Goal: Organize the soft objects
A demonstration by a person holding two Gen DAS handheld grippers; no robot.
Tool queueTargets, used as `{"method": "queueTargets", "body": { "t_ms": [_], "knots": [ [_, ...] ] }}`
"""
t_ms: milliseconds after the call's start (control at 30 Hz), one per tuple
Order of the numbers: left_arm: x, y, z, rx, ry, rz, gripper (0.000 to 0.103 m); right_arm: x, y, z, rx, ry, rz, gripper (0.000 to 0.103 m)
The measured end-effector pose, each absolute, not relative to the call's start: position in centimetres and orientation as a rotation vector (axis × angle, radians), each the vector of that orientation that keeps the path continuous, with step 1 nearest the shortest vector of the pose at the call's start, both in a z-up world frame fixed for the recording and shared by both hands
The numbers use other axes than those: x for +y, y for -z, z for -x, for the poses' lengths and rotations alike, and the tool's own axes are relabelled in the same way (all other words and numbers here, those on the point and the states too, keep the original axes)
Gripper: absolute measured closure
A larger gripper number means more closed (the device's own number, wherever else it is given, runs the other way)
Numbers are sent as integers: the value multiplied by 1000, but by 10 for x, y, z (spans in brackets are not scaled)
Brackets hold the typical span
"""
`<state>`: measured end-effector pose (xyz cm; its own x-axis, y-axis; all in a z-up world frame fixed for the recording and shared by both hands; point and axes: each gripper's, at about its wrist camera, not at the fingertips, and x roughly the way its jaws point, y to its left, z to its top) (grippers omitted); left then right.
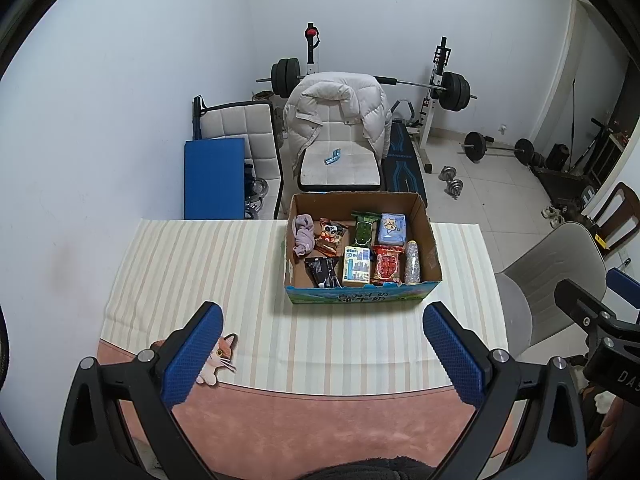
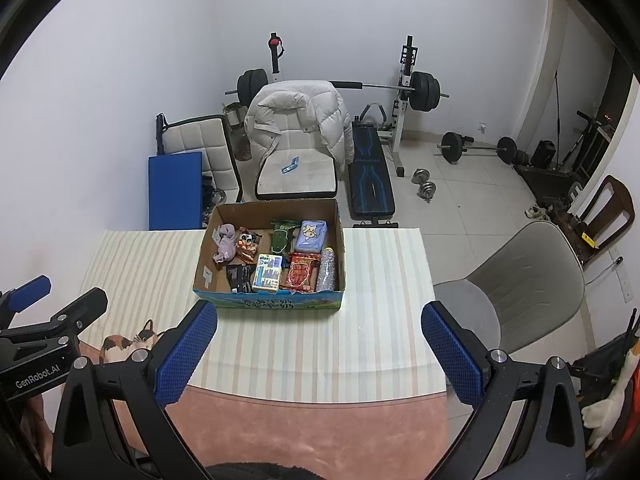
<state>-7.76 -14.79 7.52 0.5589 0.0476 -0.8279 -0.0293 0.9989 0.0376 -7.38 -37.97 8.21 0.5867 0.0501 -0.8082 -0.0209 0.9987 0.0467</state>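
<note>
An open cardboard box (image 1: 430, 252) (image 2: 206, 256) stands on the striped tablecloth at the far side of the table. It holds several soft packets, a purple cloth (image 1: 303, 233) (image 2: 225, 242) and a blue tissue pack (image 1: 392, 229) (image 2: 311, 235). A calico cat plush (image 1: 218, 356) (image 2: 128, 343) lies on the near left of the table, partly hidden by a finger. My left gripper (image 1: 324, 354) is open and empty, above the near table edge. My right gripper (image 2: 320, 350) is open and empty, to the right of the left one.
A striped cloth (image 1: 200, 264) covers the table over a pink mat (image 1: 320, 428). A grey chair (image 2: 516, 300) stands at the right. A chair with a white jacket (image 1: 336, 116), a weight bench and barbells stand behind the table.
</note>
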Motion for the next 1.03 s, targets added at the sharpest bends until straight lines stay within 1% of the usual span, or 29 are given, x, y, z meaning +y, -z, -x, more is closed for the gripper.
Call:
{"method": "queueTargets", "body": {
  "t_ms": [1033],
  "knots": [
    [-155,-68,77,974,-42,-32,0,-378,-78,74,945,-53,-23,0]
  ]
}}
